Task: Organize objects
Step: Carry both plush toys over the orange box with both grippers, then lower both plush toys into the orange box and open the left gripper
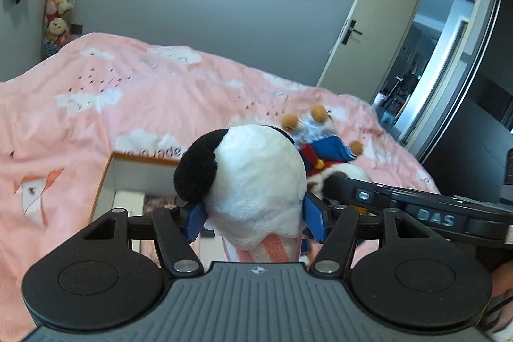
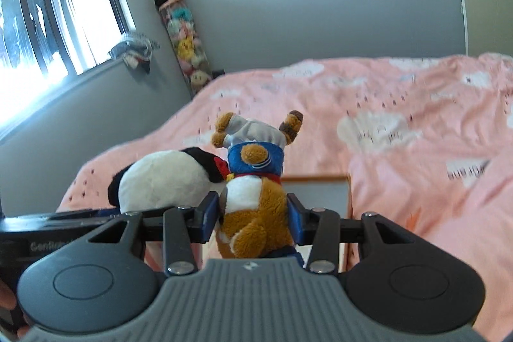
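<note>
My left gripper [image 1: 253, 218] is shut on a black-and-white panda plush [image 1: 253, 178], its blue pads pressing the plush's sides above the pink bed. My right gripper [image 2: 253, 215] is shut on a brown fox plush in a blue sailor top [image 2: 253, 197], held upside down with its legs up. Each view shows the other toy beside its own: the fox plush [image 1: 327, 149] to the right of the panda, the panda plush [image 2: 163, 178] to the left of the fox. Below both toys lies an open box with an orange rim [image 1: 109, 178], [image 2: 320, 178].
A pink duvet with cloud prints [image 1: 128, 104] covers the bed. A tall clear tube of plush toys [image 2: 186, 44] stands in the corner by the window [image 2: 48, 21]. An open door [image 1: 368, 15] and dark wardrobe [image 1: 481, 117] stand right of the bed.
</note>
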`<action>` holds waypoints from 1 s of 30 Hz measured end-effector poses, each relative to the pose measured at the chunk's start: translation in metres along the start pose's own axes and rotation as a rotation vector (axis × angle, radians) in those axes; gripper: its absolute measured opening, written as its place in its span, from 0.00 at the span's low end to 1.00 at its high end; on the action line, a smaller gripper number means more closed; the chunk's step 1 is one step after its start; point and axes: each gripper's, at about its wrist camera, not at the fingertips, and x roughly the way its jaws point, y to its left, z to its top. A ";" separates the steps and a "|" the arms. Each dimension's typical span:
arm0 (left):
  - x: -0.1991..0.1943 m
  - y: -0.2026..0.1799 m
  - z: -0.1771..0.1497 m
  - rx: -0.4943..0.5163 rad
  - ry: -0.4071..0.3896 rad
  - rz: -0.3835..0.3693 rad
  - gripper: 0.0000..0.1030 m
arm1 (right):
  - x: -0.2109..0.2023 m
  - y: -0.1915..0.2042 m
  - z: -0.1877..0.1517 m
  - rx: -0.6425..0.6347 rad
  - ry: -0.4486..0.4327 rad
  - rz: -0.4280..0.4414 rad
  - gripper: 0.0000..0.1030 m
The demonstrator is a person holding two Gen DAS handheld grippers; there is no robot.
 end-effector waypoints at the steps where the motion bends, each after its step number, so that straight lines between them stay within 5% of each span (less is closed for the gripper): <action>1: 0.003 0.002 0.004 -0.008 -0.001 -0.002 0.70 | 0.005 0.000 0.004 -0.004 -0.010 -0.001 0.45; 6: 0.038 0.012 0.010 -0.026 0.048 0.022 0.69 | 0.042 -0.006 0.004 -0.019 0.010 -0.031 0.45; 14: 0.093 0.032 -0.013 -0.046 0.246 0.009 0.69 | 0.093 -0.040 -0.024 0.041 0.207 -0.060 0.45; 30: 0.134 0.051 -0.025 -0.083 0.378 -0.020 0.69 | 0.138 -0.056 -0.039 0.011 0.490 -0.124 0.46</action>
